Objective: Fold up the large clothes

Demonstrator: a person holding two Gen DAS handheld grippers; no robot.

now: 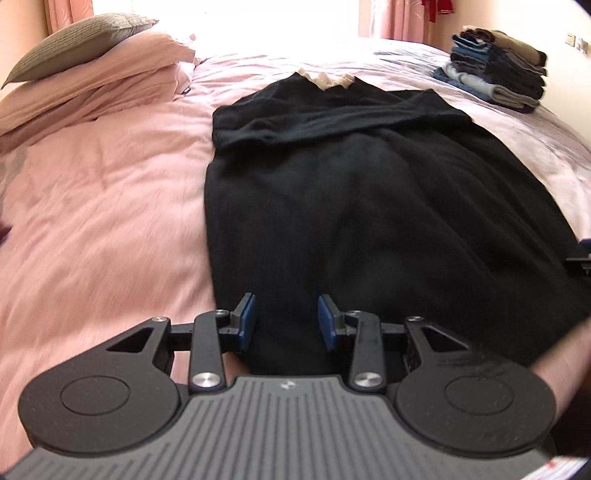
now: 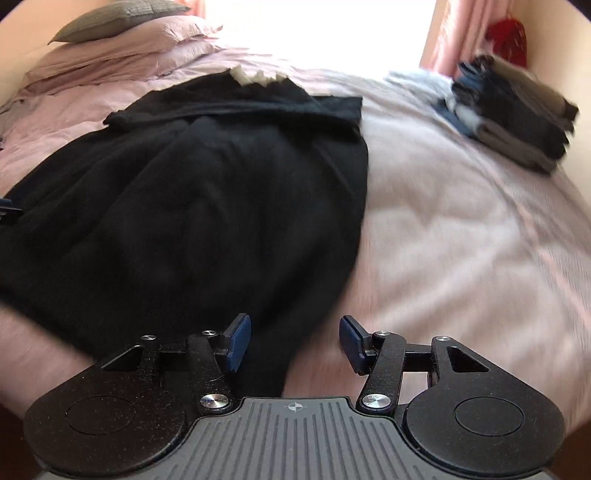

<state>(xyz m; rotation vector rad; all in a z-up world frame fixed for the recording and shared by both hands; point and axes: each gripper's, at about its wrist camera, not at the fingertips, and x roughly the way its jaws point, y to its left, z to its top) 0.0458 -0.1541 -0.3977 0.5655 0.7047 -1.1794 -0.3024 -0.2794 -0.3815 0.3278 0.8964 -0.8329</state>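
- Wide open pink bedspread [image 1: 103,206] left of the black garment [image 1: 351,206], free for passing
- Stacked pillows [image 1: 92,77] blocking the far left corner
- Pile of folded clothes [image 1: 498,70] crowding the far right
- Bare cover again right of the garment, near side

Strong daylight pours in from the window [image 1: 277,22] at the far side, blown out to pure white and washing over the far edge of the pink quilted bed [image 1: 92,206]. The black knitted garment [image 1: 351,206] swallows detail. The right wrist view is smeared by motion blur. Fisheye bending curves both views' edges, with dark vignetted corners.
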